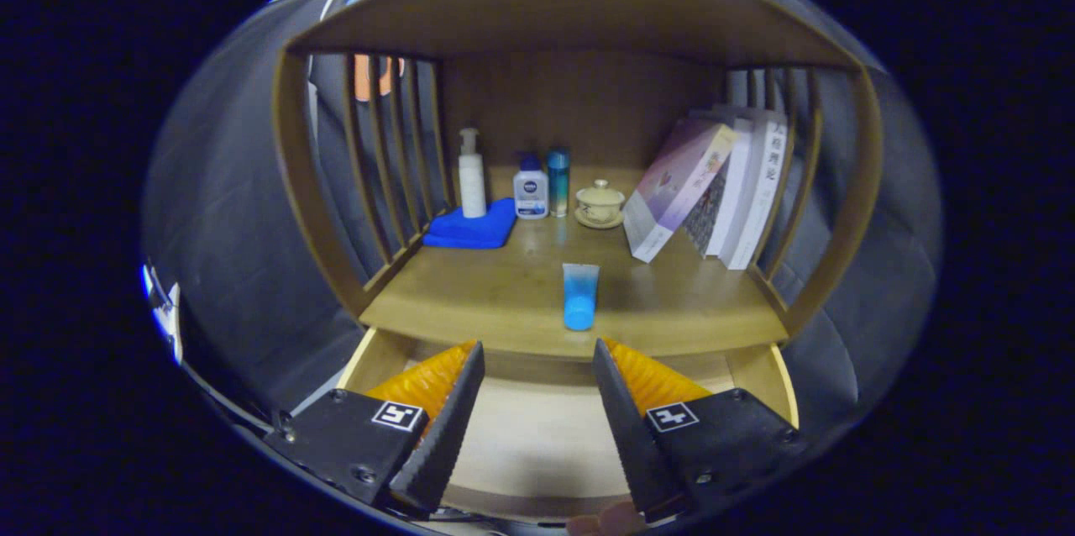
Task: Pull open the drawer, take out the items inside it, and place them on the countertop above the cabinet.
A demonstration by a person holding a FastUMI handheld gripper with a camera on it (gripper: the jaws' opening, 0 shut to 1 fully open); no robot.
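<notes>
Ridged jaws gape empty over the pale wooden drawer (pixel 537 435); a glossy blue tube (pixel 579 295) lies on the countertop (pixel 470 301) beyond.

Claw (pixel 537 368) level, pointing forward; fingers (pixel 437 423) spread wide apart, nothing between them

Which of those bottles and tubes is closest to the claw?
The blue tube, alone at the countertop's front edge, just beyond the open claw. The other bottles stand along the back wall.
</notes>
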